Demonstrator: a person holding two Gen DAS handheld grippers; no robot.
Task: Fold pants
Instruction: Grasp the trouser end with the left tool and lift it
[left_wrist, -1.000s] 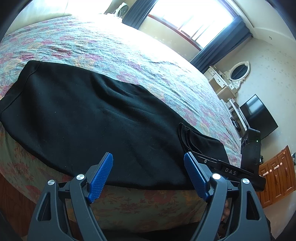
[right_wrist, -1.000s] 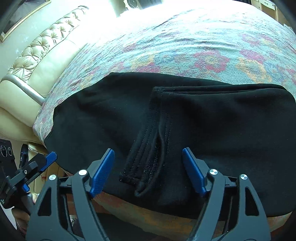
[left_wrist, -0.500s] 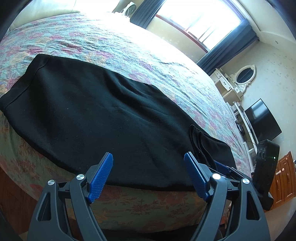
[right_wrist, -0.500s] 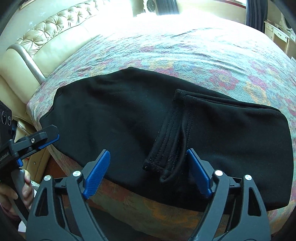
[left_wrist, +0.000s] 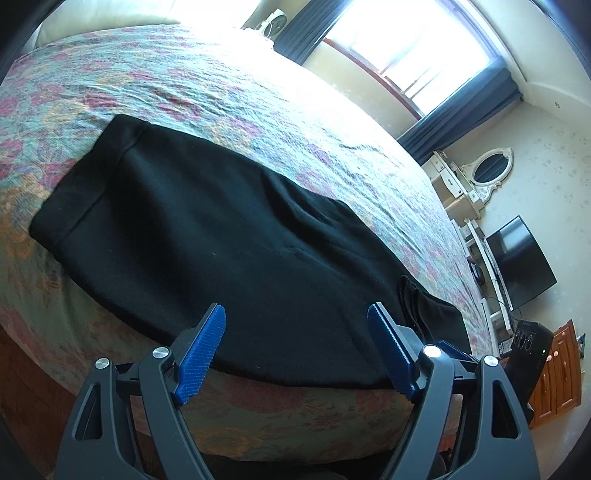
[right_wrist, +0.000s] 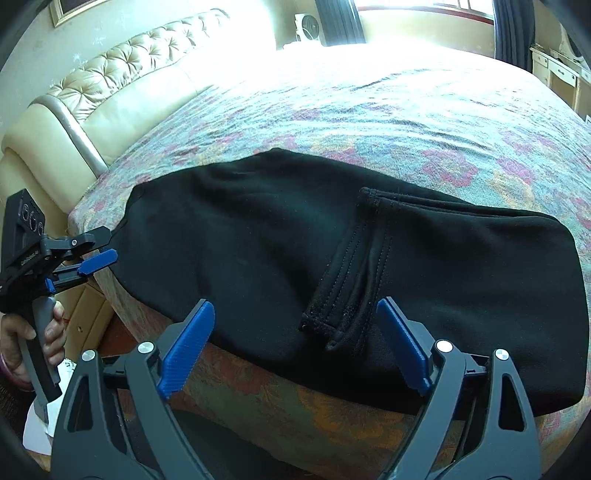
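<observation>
Pants (right_wrist: 258, 251) lie lengthwise along the bed edge (right_wrist: 332, 410), just ahead of both grippers

Left gripper (left_wrist: 295, 347) open and empty; right gripper (right_wrist: 295, 347), jaws just widened, empty, nearer the folded-over cuffs (right_wrist: 343, 291)

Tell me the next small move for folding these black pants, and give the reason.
Probably bring the left gripper down onto the free end of the black pants at the headboard side. One end is already folded over, its cuffs lying mid-garment, while the other end lies flat. The right gripper has just been opening, nothing between its jaws; both hover open off the bed.
</observation>
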